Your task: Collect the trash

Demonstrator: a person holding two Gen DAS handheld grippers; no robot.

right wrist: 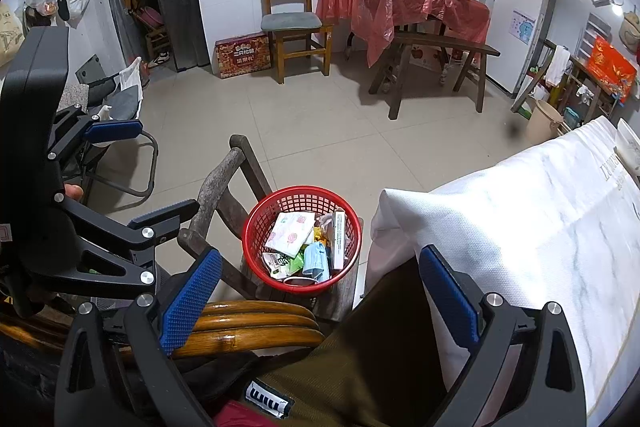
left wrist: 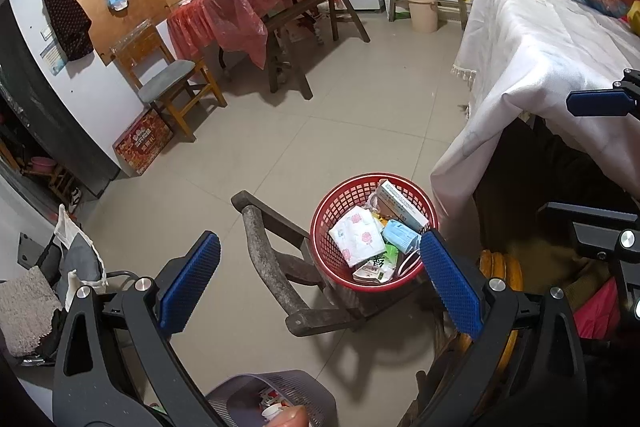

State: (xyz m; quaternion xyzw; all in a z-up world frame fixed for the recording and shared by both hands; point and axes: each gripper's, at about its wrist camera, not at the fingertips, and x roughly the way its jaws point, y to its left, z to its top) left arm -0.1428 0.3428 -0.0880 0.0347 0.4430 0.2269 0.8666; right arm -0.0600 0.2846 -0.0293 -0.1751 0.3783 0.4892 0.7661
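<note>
Trash fills the red basket, which sits on an old wooden chair just ahead of both tongs. Inside lie a floral tissue pack, a blue mask, a flat box leaning on the far wall, and a green-and-white wrapper nearest the left tongs. The left tongs are released, blue pads wide apart and holding nothing; the right pad overlaps the basket's near rim in this view, though I cannot tell if it touches. Below them a grey mesh bin shows at the bottom edge with scraps inside. The right tongs are also released and empty, with the basket ahead between the pads, nearer the left one. A glossy rattan chair back runs across just behind the left pad. To the right of both tongs hangs a white cloth over a tabletop. The left tongs appear at the left of the right camera's view.
</note>
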